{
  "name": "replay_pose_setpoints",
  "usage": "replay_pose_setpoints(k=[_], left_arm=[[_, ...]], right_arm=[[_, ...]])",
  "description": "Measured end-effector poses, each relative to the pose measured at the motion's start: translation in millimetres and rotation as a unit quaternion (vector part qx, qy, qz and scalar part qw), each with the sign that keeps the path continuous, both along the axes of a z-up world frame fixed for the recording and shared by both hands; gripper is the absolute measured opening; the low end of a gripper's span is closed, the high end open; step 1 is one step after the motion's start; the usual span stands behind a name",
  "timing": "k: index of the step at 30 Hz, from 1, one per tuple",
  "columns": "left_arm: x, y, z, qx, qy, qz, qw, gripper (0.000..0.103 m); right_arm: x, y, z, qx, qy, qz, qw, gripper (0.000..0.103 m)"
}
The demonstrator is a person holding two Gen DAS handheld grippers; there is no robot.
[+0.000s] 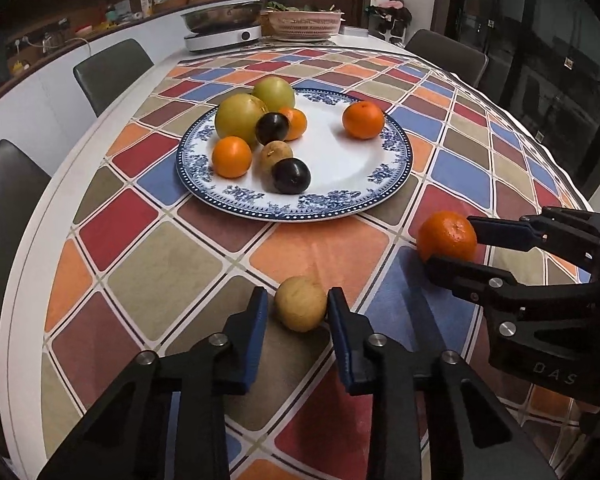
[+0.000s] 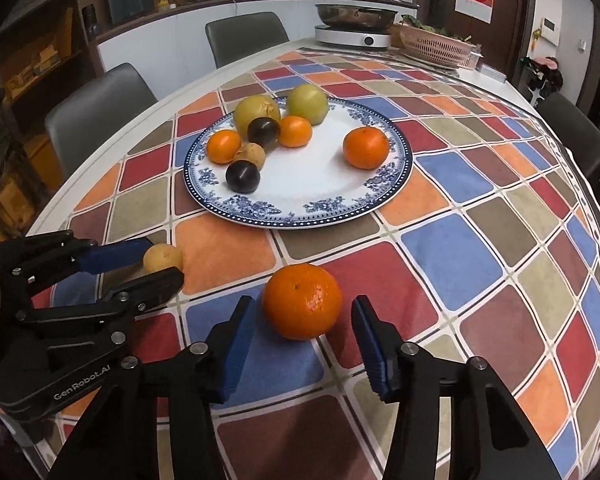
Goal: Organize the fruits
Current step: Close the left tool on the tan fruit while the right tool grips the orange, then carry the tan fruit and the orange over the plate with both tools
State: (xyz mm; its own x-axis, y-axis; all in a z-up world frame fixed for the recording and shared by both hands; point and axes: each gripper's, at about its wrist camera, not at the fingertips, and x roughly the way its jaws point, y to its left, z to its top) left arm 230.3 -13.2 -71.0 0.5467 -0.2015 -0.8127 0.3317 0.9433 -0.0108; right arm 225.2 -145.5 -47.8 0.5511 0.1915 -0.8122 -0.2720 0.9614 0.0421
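Note:
A blue-and-white plate (image 1: 340, 184) (image 2: 320, 188) on the checkered tablecloth holds two green fruits, three oranges, two dark plums and a small tan fruit. A tan fruit (image 1: 300, 303) (image 2: 163, 258) lies on the cloth between the fingers of my left gripper (image 1: 298, 300) (image 2: 162, 259), which is open around it; the right pad is close to it. An orange (image 2: 302, 300) (image 1: 446, 236) lies on the cloth between the fingers of my right gripper (image 2: 302, 312) (image 1: 452, 242), which is open with gaps on both sides.
A white induction cooker with a steel pan (image 1: 222, 24) (image 2: 354, 26) and a pink basket of greens (image 1: 304, 22) (image 2: 436, 44) stand at the table's far end. Grey chairs (image 1: 112, 72) (image 2: 96, 108) line the table's sides. A counter with clutter runs behind.

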Motion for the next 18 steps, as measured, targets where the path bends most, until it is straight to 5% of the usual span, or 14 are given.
replay_pose_setpoints(k=[18], left_arm=[[-11.5,1.0,27.1,-0.01,-0.029,0.015,0.9994,0.028]], right_arm=[[-7.6,-4.5,17.7,0.013,-0.023,0.0,1.0,0.042]])
